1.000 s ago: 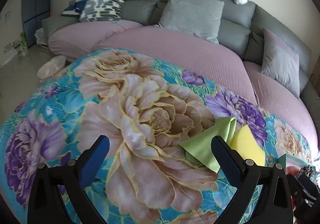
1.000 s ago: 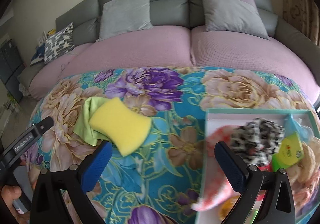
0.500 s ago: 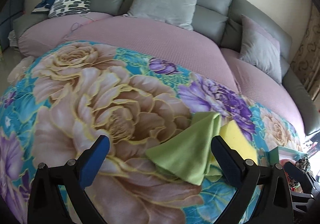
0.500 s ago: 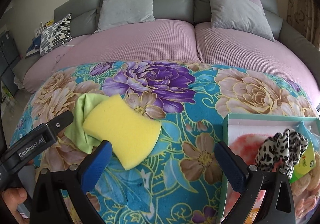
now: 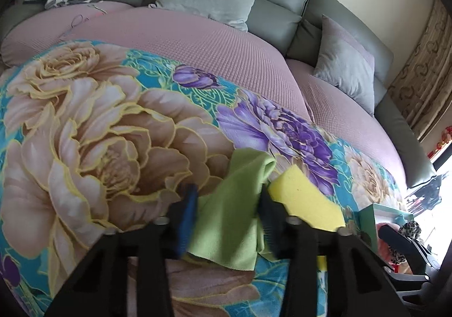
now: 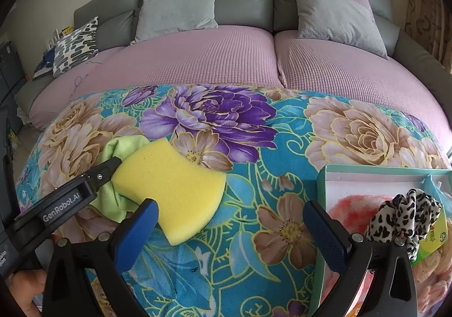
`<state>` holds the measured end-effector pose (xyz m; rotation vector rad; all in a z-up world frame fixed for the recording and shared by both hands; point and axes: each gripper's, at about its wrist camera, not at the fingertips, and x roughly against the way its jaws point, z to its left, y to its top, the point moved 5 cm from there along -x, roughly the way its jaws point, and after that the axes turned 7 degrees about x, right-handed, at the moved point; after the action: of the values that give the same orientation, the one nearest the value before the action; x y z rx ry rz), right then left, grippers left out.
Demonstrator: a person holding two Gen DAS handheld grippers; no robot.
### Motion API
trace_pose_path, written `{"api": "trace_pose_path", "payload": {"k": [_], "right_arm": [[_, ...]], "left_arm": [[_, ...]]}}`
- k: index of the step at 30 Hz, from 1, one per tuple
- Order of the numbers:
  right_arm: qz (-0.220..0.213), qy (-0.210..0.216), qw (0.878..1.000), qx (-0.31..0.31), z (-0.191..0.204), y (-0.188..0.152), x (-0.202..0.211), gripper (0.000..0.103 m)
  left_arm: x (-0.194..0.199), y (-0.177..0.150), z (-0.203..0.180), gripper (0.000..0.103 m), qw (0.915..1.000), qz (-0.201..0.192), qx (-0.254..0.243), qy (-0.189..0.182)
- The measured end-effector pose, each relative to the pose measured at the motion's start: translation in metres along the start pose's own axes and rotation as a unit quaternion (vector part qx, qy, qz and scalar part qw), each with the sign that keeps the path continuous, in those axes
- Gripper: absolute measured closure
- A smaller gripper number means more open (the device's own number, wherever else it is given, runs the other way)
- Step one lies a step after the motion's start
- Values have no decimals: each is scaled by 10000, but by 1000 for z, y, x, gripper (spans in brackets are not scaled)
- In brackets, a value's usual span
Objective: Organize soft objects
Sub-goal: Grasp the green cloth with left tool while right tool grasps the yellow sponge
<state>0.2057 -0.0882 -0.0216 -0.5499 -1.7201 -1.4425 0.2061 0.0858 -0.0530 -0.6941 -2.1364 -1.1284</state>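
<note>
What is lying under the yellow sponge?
A green cloth pokes out beneath the yellow sponge's left edge, with the floral blanket below. How far the cloth reaches under it is hidden.

Sponge [image 6: 172,190] overlapping cloth [image 6: 113,198] on blanket [image 6: 254,175], box [image 6: 325,204] right

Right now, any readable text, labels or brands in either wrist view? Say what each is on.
"GenRobot.AI": white lettering on the black body of the left gripper, seen from the right wrist view.
Small white print lower on that same gripper body, at the frame's left edge: cut off, unreadable.
Print on the yellow-green package in the teal box: too small and blurred to read.
Left wrist view: no legible text.
</note>
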Motion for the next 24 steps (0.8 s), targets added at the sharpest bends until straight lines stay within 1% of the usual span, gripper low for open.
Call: {"api": "trace_pose_path", "payload": {"k": [1,4,8,16,21,24], "right_arm": [[-2,2,10000,4,1,0,0,0],[3,35,10000,-10,1,-1,0,0],[42,94,9999,-13,2,-1,-3,0],[130,268,9993,228,12,-1,-8,0],[333,403,9975,481,20,0,-21,0],[387,358,9957,767,28,0,-23,0]], "left_arm": [[0,0,0,80,10000,17,19,-33],[0,-2,0,92,9999,87,82,-95],[7,-2,3,95,9997,102,189,-100],[35,3,8,97,9996,-158,210,98],[54,7,18,97,9987,-329,338,182],[59,6,26,97,9980,-323,469,263]]}}
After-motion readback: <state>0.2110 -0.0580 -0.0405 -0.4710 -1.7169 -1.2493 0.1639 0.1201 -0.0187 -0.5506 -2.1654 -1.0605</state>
